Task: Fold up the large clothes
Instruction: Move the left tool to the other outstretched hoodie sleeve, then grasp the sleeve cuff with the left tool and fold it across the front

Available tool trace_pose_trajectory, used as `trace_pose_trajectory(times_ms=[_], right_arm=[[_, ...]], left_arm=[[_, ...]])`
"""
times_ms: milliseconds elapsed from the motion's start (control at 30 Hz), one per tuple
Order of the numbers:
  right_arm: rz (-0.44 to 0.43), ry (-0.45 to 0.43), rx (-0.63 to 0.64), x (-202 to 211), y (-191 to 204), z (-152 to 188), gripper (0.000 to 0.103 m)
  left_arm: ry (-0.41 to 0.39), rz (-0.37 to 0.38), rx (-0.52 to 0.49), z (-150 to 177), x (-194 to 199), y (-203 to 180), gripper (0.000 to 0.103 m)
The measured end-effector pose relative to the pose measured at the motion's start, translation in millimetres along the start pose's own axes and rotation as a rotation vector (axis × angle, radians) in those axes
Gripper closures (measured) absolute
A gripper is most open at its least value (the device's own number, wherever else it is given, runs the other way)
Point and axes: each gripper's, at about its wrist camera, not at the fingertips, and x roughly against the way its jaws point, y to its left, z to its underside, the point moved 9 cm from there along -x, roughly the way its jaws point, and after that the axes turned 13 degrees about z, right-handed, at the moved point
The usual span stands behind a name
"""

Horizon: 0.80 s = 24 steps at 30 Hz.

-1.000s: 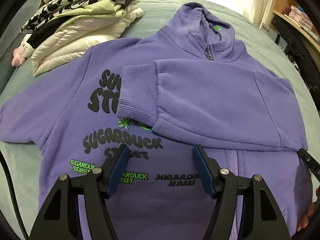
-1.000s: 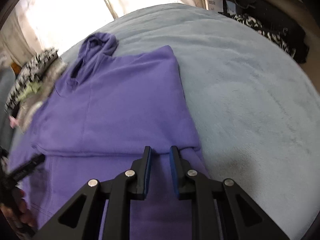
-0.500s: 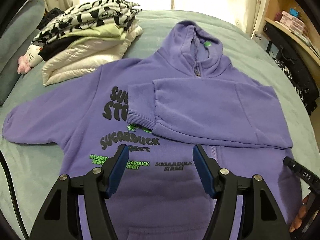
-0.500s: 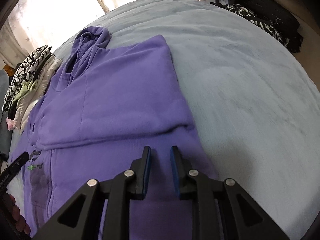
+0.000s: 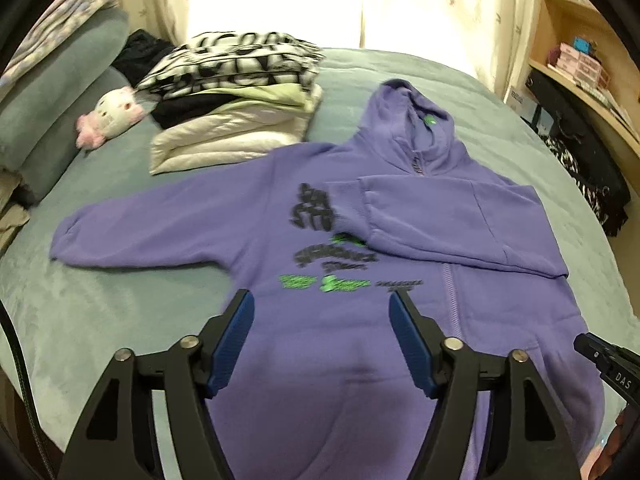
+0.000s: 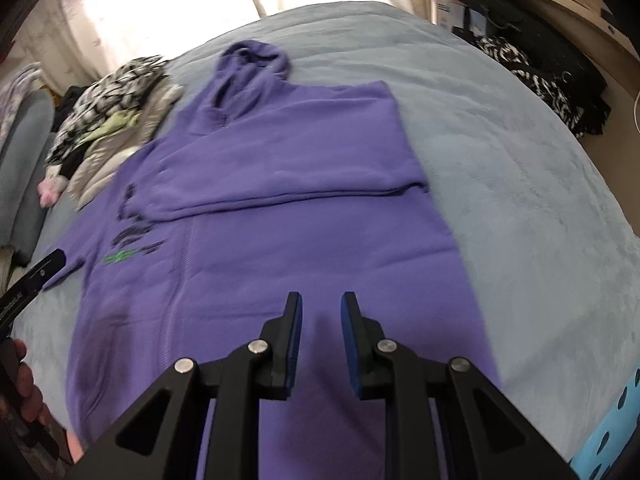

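While both grippers have drawn back from it since a second ago, the hoodie (image 5: 328, 344) lies flat on the bed (image 5: 100, 320), front up, hood (image 5: 412, 120) toward the far edge by the curtains (image 5: 400, 4). Its right sleeve (image 5: 440, 220) is folded across the chest as before; the other sleeve (image 5: 152, 232) stretches out toward the bed's left edge, now fully in view. The left gripper (image 5: 322, 314) hovers over the hem, fingers spread wide, holding nothing. The right gripper (image 6: 321, 312) hovers over the lower body with a narrow gap between its fingers, slightly wider than earlier, also holding nothing. A stack of folded clothes (image 5: 236, 104) sits near the far left corner, beside a plush toy (image 5: 110, 114) and pillows (image 5: 52, 92).
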Motion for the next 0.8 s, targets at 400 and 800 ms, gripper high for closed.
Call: trace_pose_trajectory(times_ms=[400, 800], right_arm=[[-0.127, -0.131, 0.185, 45.7, 146.0, -19.3, 0.08], [-0.156, -0.213, 0.273, 23.2, 303.7, -56.0, 0.08]], left_arm=[[-0.09, 0.097, 0.322, 7.7, 42.2, 174.6, 0.032], [-0.115, 0.329, 0.588, 16.1, -7.3, 320.5, 0.032]])
